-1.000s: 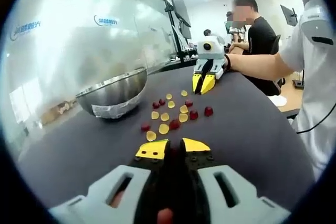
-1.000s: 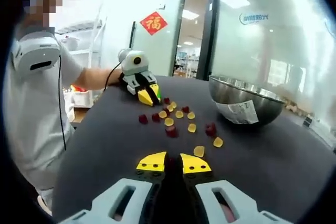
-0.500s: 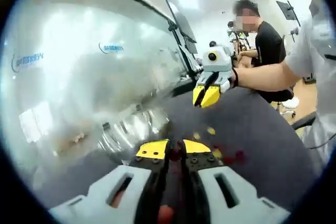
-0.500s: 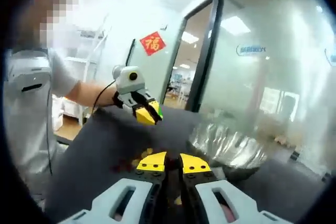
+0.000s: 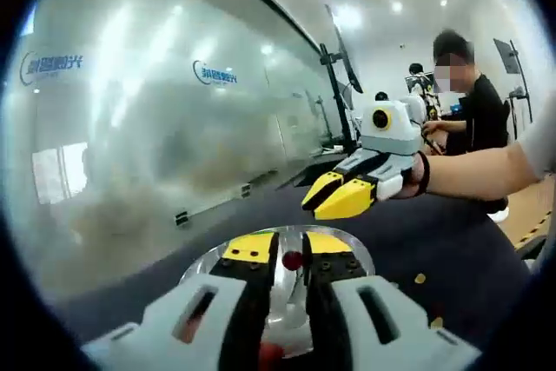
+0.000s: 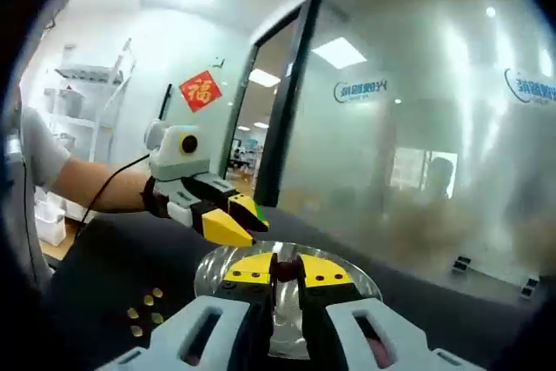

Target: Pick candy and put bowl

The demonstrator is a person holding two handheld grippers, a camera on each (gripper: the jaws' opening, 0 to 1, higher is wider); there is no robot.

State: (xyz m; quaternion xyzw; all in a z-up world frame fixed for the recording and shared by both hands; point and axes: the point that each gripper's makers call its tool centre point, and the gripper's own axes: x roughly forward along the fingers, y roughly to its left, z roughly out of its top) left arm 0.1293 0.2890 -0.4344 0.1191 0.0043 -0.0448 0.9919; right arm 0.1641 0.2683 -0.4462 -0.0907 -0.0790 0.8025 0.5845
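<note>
In the left gripper view, my left gripper (image 5: pixel 291 251) hangs above the steel bowl (image 5: pixel 363 259) and is shut on a red candy (image 5: pixel 293 260). The right gripper (image 5: pixel 335 200) comes in from the right, just beyond the bowl, with its yellow tips together. In the right gripper view, my right gripper (image 6: pixel 285 268) is shut on a dark red candy (image 6: pixel 285 267) over the same bowl (image 6: pixel 211 267). The left gripper (image 6: pixel 233 222) reaches in from the left, close above the bowl's rim. Loose yellow candies (image 5: pixel 420 278) (image 6: pixel 143 301) lie on the dark table beside the bowl.
A frosted glass wall (image 5: pixel 156 128) with blue logos runs close behind the bowl. A person in black (image 5: pixel 476 110) sits at the far right near a monitor on a stand (image 5: pixel 341 49). A red paper sign (image 6: pixel 200 90) hangs on the far wall. The dark table (image 5: pixel 469 267) stretches to the right.
Both grippers have lifted off the candy patch and swung over the bowl, each carrying a red candy. The bowl now lies straight below both sets of jaws.
</note>
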